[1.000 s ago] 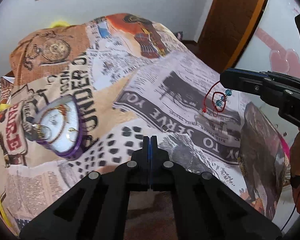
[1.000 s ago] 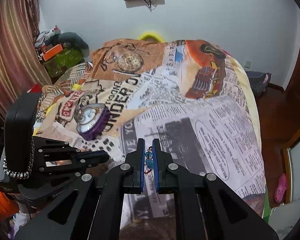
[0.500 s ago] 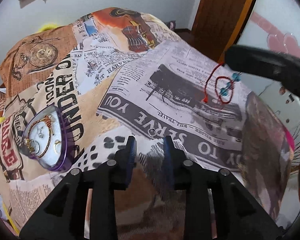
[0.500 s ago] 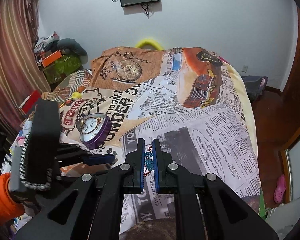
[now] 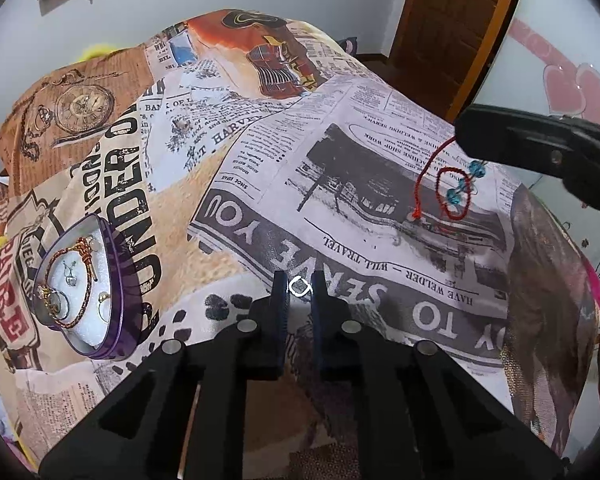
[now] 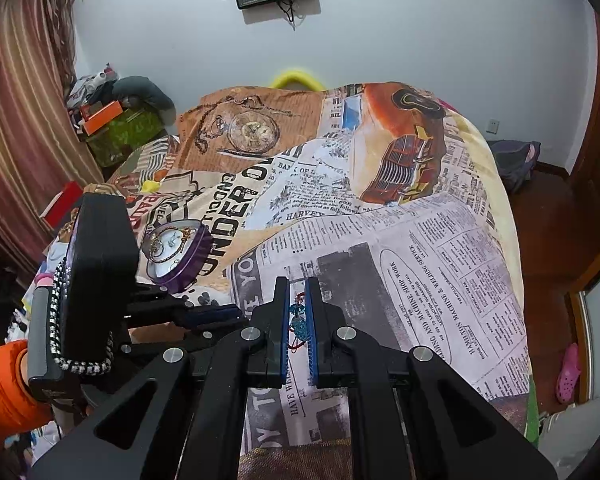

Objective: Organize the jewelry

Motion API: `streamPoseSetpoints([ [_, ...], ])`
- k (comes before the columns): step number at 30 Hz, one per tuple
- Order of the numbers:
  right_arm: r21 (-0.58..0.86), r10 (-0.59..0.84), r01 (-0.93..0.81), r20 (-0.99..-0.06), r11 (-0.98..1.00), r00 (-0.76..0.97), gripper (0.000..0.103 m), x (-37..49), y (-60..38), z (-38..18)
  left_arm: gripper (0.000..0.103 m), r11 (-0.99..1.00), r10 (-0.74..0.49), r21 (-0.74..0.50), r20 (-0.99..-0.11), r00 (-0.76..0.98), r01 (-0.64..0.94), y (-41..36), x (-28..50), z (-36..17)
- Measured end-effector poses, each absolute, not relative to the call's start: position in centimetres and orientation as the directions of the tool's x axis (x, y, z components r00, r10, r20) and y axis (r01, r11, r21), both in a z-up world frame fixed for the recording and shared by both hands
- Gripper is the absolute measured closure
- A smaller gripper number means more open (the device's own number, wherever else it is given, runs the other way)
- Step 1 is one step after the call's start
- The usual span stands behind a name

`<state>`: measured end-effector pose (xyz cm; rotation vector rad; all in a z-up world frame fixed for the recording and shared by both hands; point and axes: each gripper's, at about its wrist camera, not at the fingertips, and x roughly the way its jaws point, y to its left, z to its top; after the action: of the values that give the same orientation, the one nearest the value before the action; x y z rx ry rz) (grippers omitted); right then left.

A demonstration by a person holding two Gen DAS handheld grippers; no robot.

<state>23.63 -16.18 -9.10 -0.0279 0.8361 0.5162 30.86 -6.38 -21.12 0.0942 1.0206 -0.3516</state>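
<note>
Left gripper (image 5: 299, 286) parted around what looks like a ring (image 5: 299, 285); right gripper (image 6: 297, 312) clamps beaded bracelet (image 6: 298, 320)

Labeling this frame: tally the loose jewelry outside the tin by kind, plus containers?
Red cord bracelet with blue beads: 1, hanging from the right gripper.
Small silver ring: 1, on the bedspread between the open jaws of the left gripper.
Purple heart-shaped tin: 1, contents too tangled to count.
Total: 3
</note>
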Motion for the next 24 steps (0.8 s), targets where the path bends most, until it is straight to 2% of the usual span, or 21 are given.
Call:
streamPoseSetpoints([
  [10, 0.174, 0.439, -0.465, -0.706, 0.868, 0.555, 0.096, 23.9, -15.0, -8.3, 0.094, 0.965, -0.210, -0.080, -0.805, 0.554, 0.249, -3.4, 29.0, -18.9],
  [24, 0.140, 0.479, -0.547, -0.687, 0.825, 0.546, 0.096, 23.7, -7.3, -6.0, 0.094, 0.986, -0.156, -0.082, -0.736, 0.658, 0.143, 4.8, 26.7, -15.1],
])
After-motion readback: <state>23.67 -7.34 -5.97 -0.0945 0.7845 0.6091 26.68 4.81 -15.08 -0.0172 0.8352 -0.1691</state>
